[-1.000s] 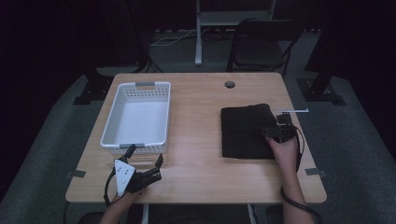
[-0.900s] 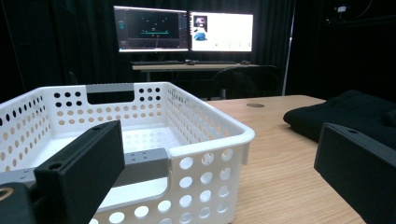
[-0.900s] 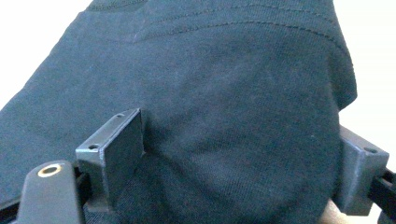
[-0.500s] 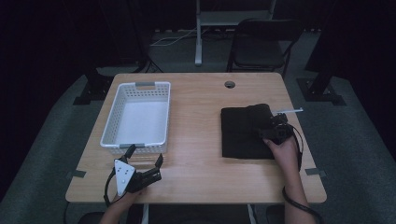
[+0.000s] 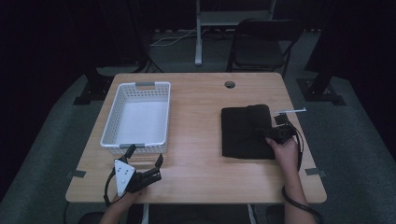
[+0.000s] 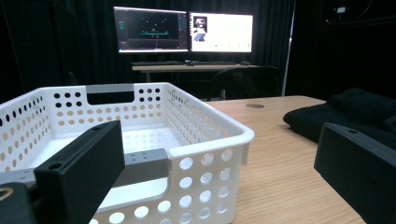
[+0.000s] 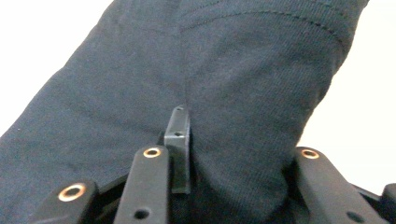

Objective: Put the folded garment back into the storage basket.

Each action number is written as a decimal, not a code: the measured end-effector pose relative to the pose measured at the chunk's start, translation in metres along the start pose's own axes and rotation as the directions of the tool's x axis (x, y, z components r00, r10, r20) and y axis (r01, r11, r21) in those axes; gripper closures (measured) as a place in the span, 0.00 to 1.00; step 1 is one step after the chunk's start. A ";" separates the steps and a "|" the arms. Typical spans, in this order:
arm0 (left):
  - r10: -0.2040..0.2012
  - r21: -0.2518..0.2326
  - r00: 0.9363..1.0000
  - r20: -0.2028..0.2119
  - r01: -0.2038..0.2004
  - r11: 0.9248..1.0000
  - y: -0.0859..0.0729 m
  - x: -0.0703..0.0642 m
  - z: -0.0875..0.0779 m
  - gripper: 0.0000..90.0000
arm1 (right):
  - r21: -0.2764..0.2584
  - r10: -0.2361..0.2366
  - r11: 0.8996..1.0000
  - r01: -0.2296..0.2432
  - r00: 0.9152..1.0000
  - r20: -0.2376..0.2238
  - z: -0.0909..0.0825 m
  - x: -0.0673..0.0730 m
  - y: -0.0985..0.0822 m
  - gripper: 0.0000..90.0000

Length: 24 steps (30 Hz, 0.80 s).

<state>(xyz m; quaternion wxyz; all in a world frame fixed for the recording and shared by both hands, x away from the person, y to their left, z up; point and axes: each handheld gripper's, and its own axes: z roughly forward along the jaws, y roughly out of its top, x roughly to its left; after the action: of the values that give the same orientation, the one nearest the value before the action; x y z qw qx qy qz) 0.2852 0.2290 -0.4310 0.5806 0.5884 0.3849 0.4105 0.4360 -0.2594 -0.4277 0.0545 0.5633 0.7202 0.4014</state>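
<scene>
Both grippers differ: right gripper point(image 7: 187, 154), jaws just closing, pinches black cloth point(image 7: 196, 70); left gripper point(image 5: 144, 161) gapes empty.

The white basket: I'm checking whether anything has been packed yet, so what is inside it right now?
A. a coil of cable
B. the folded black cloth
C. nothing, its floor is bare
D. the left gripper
C: the white basket shows a bare floor from above, while the folded black cloth lies apart on the table, pinched by the right gripper; the left gripper rests outside the basket's near wall.
</scene>
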 end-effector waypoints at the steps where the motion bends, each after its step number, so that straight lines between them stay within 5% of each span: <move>1: 0.000 0.000 1.000 0.000 0.000 1.000 0.000 0.000 0.000 0.03 | 0.001 -0.004 1.000 0.004 1.000 0.006 0.000 0.001 0.000 0.74; 7: 0.001 0.000 1.000 0.000 -0.001 1.000 0.000 0.000 0.000 0.03 | -0.032 -0.026 0.999 0.027 0.999 0.020 -0.005 0.011 0.000 0.77; 15: 0.000 0.000 1.000 0.001 0.000 1.000 0.000 0.000 0.000 0.03 | -0.084 -0.005 0.996 -0.003 0.996 -0.092 -0.011 0.011 0.001 0.78; 24: 0.001 0.001 1.000 0.002 -0.001 1.000 0.000 0.000 0.000 0.03 | -0.129 -0.015 0.992 -0.004 0.989 -0.145 -0.022 0.016 0.005 0.78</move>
<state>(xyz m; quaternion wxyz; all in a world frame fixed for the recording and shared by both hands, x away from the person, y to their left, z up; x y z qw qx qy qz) 0.2853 0.2290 -0.4309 0.5805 0.5892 0.3842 0.4103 0.4225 -0.2563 -0.4039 0.0392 0.5259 0.6962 0.4871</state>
